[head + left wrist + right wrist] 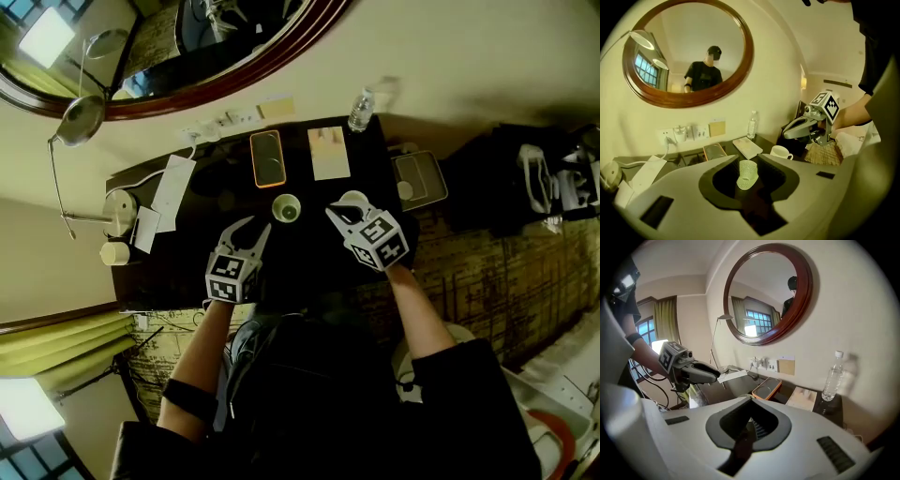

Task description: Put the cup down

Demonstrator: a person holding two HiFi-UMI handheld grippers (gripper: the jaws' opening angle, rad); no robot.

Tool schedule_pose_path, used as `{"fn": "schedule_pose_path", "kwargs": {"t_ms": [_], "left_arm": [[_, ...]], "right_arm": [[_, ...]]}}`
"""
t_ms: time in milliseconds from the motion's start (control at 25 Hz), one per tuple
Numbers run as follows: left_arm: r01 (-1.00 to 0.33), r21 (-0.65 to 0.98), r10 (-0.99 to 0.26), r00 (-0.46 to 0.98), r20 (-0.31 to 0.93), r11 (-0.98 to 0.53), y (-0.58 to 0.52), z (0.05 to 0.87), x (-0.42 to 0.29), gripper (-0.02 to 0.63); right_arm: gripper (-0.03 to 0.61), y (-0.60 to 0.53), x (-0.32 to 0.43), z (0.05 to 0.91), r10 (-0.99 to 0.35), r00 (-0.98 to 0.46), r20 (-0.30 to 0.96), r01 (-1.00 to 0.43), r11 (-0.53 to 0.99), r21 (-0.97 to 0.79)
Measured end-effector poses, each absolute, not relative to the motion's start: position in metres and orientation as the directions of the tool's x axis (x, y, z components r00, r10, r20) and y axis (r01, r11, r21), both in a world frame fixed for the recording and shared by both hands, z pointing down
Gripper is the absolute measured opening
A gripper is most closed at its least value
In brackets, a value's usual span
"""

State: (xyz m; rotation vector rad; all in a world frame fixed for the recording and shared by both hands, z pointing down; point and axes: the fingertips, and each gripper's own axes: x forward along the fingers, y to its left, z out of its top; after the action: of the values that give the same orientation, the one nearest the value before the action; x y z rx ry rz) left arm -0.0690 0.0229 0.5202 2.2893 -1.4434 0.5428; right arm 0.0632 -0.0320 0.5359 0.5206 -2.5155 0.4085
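A pale green lattice cup (286, 208) stands upright on the dark table (309, 258), between my two grippers. The left gripper (257, 228) hangs just left of the cup and nearer to me, raised off the table. Its jaws stand a little apart with nothing between them. In the left gripper view the cup (747, 174) shows through the gap beyond the left gripper (747, 159). The right gripper (335, 215) is shut and empty, right of the cup, beside a white mug (355, 199). The right gripper (750, 400) shows its tips meeting.
At the back of the table lie an orange-cased phone (268, 157), a booklet (328, 152) and a water bottle (360, 110). Papers, a cable and a desk lamp (81, 118) fill the left end. A round mirror (187, 47) hangs on the wall behind.
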Motion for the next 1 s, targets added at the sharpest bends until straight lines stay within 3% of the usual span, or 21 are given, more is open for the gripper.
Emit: {"fn": "schedule_pose_path", "kwargs": {"t_ms": [120, 160, 1000], "left_arm": [[-0.912, 0.115, -0.768, 0.396, 0.504, -0.394, 0.025, 0.506, -0.079, 0.010], [-0.914, 0.117, -0.771, 0.391, 0.503, -0.387, 0.026, 0.503, -0.083, 0.002], [-0.914, 0.100, -0.779, 0.388, 0.493, -0.392, 0.054, 0.483, -0.111, 0.002]], "right_arm": [[0.000, -0.033, 0.065, 0.524, -0.303, -0.778, 0.550, -0.452, 0.879, -0.155], [0.000, -0.032, 0.065, 0.521, -0.307, -0.777, 0.549, -0.453, 0.879, -0.149], [0.000, 0.011, 0.061, 0.522, -0.344, -0.729, 0.592, -0.492, 0.865, -0.103]]}}
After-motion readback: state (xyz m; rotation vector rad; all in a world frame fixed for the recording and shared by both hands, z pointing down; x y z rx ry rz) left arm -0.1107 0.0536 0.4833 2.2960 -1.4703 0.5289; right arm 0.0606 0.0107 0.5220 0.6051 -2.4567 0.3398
